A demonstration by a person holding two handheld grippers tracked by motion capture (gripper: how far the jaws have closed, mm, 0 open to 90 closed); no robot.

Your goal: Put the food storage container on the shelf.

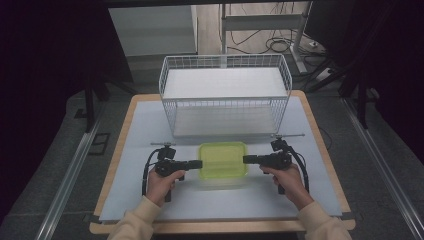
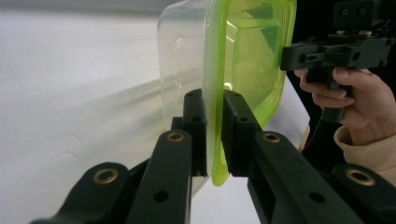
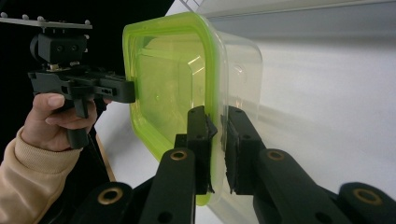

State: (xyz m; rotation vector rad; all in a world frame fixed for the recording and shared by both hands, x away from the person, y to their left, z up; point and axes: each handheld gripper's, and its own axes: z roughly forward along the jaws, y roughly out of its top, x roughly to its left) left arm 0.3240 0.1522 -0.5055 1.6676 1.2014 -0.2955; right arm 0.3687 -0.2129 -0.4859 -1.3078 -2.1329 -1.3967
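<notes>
Sitting near the front of the white-covered worktop (image 1: pixel 150 200): clear plastic box with lime-green lid (image 1: pixel 223 160), apparently empty. Being pinched at its lid rim from both sides, left claw (image 1: pixel 199 163) clenching on the left edge, right claw (image 1: pixel 246 159) clenching on the right edge. Standing just behind: white wire basket (image 1: pixel 225 107), holding nothing visible.

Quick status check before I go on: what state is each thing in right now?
Container: green lid on, nothing visible inside, gripped at both side rims.
Left gripper: shut on the container's lid rim.
Right gripper: shut on the opposite rim.
Wire basket: upright, empty, behind the container.
</notes>
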